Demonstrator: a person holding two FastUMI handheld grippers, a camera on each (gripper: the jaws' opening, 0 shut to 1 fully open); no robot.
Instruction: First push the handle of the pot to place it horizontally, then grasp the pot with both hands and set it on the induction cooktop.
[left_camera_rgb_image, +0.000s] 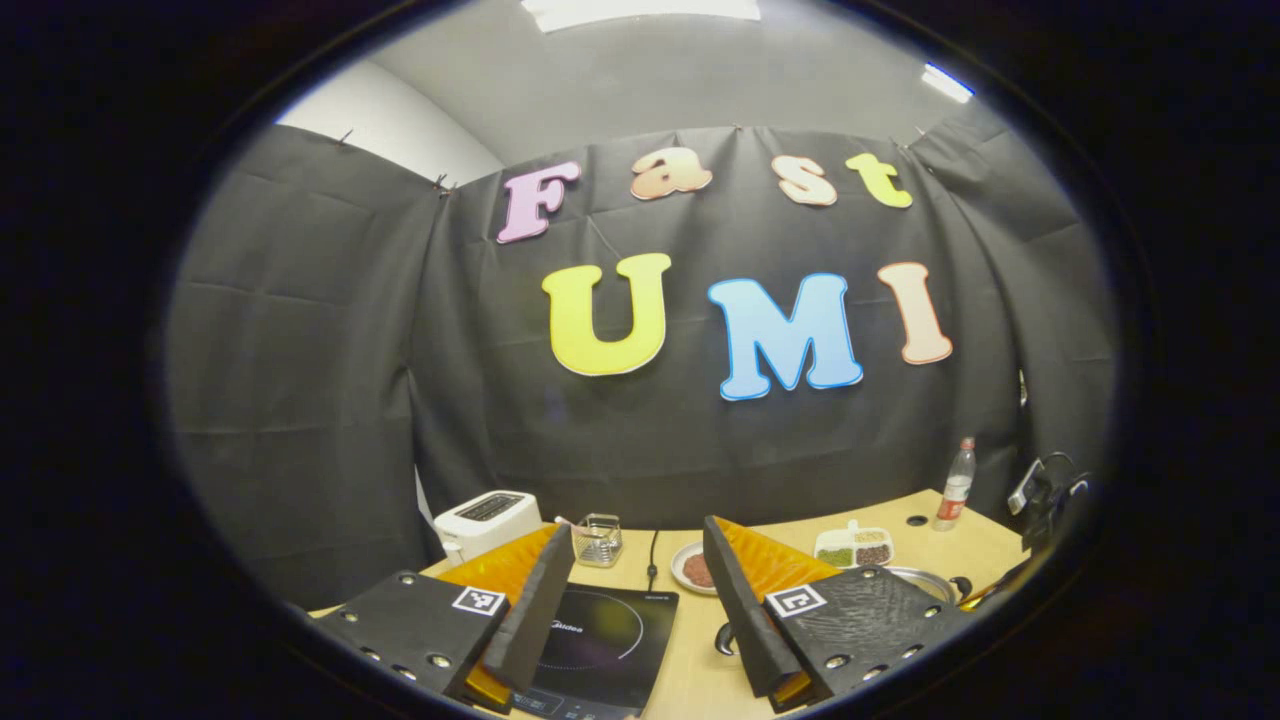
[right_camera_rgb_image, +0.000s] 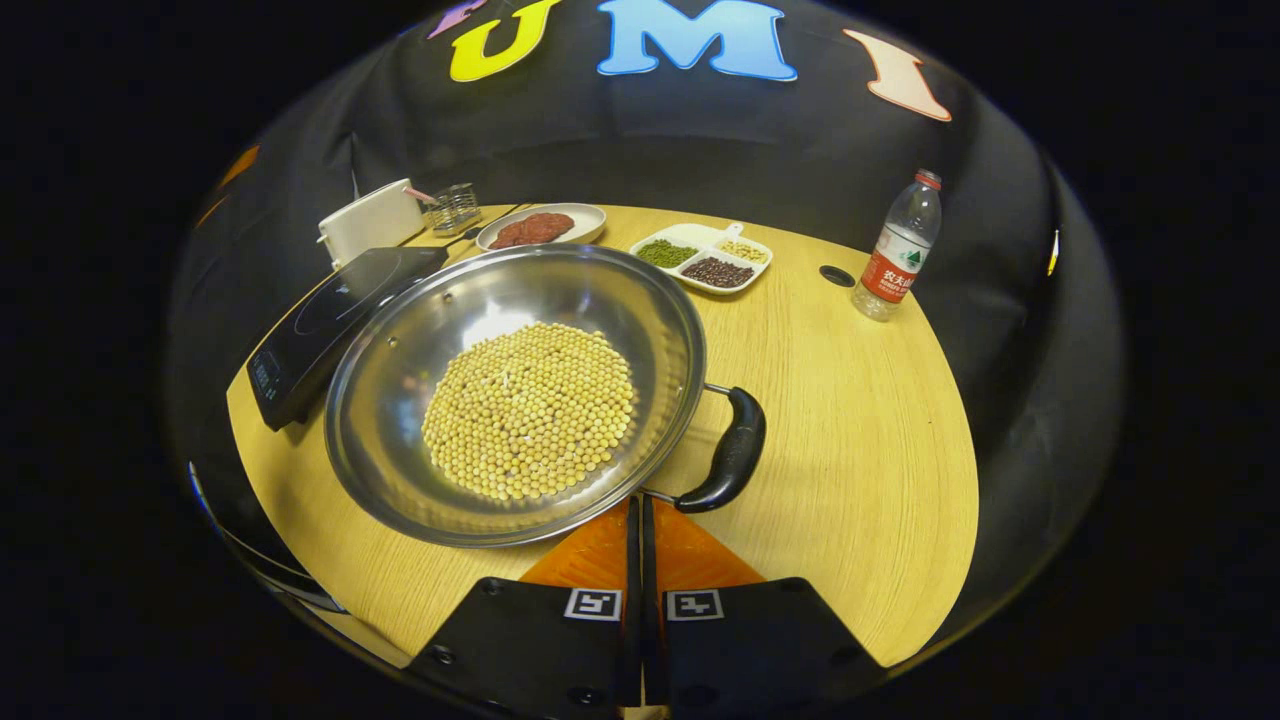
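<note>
A wide steel pot (right_camera_rgb_image: 400, 330) filled with yellow soybeans (right_camera_rgb_image: 530, 410) stands on the wooden table (right_camera_rgb_image: 850, 420). Its black side handle (right_camera_rgb_image: 732, 450) points right in the right gripper view. My right gripper (right_camera_rgb_image: 637, 508) is shut with nothing between its fingers, and its tips sit at the pot's near rim beside the handle's lower bracket. The black induction cooktop (right_camera_rgb_image: 330, 305) lies just left of the pot. In the left gripper view my left gripper (left_camera_rgb_image: 638, 535) is open and held above the cooktop (left_camera_rgb_image: 600, 640). The pot's rim (left_camera_rgb_image: 918, 578) and its other handle (left_camera_rgb_image: 724, 640) peek past the right finger.
At the table's back stand a white toaster (right_camera_rgb_image: 372, 220), a small glass basket (right_camera_rgb_image: 455, 207), a plate of red food (right_camera_rgb_image: 540, 228) and a divided dish of beans (right_camera_rgb_image: 705, 258). A water bottle (right_camera_rgb_image: 897, 250) stands at the back right near a cable hole (right_camera_rgb_image: 836, 275).
</note>
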